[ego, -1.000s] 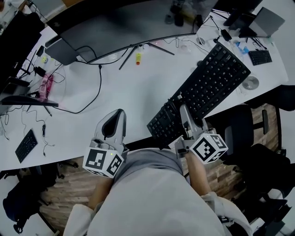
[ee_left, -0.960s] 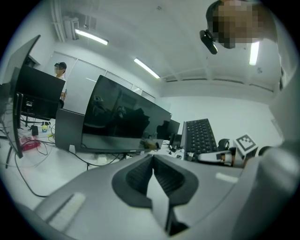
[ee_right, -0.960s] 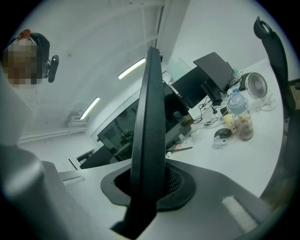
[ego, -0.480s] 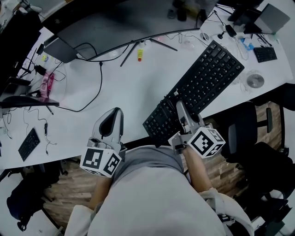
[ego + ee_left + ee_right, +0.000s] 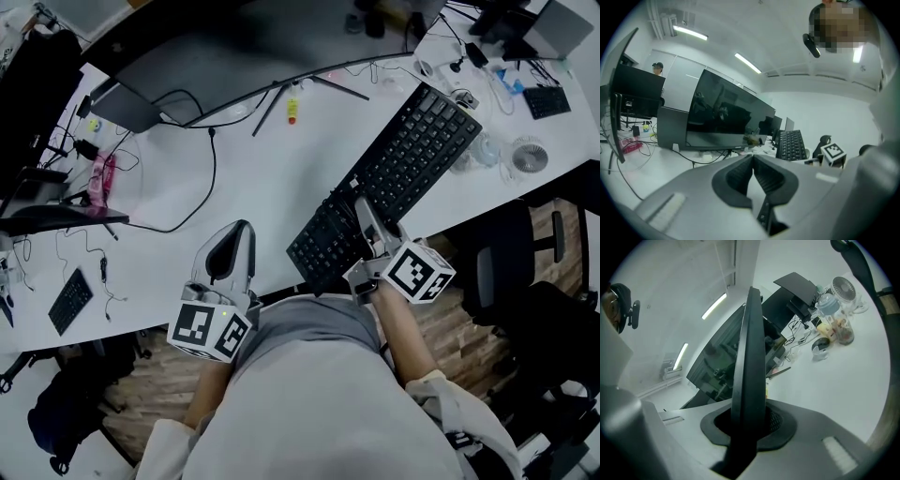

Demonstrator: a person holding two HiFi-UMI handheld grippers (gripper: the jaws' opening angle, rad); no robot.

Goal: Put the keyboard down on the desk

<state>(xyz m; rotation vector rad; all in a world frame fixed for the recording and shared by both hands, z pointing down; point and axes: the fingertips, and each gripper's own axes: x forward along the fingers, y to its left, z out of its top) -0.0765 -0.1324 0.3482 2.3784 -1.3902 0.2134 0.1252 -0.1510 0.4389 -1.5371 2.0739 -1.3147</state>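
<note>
While the right gripper is clamped on the keyboard, the board hangs slantwise over the front of the white desk. Its near end pokes out past the desk edge toward the person. I can't tell if the far end is touching the desk yet.

How it will handle, my guess: it's a long, flat, hard plastic thing. It won't bend and it's prob. not heavy. But it's pinched at one spot near one end, so the long end will want to dip or twist. The plastic looks smooth, so it may slip a bit. The keys are bumpy and push in, so that's a bad place to squeeze. The best hold is the thin side edge, closer to the middle. It should go down flat and slow, no drop.

The left gripper is closed w/ nothing in it, low by the person's front. It's free to help hold up the other end.

What each view shows: the head view shows the whole board and where it sits on the desk, but not the pinch. The right gripper view shows the pinch up close: the board is seen edge-on, a thin dark strip squeezed btw. the pads. That view also shows a small fan far off. The left gripper view shows its pads pressed together, plus the big dark monitor behind.
</note>
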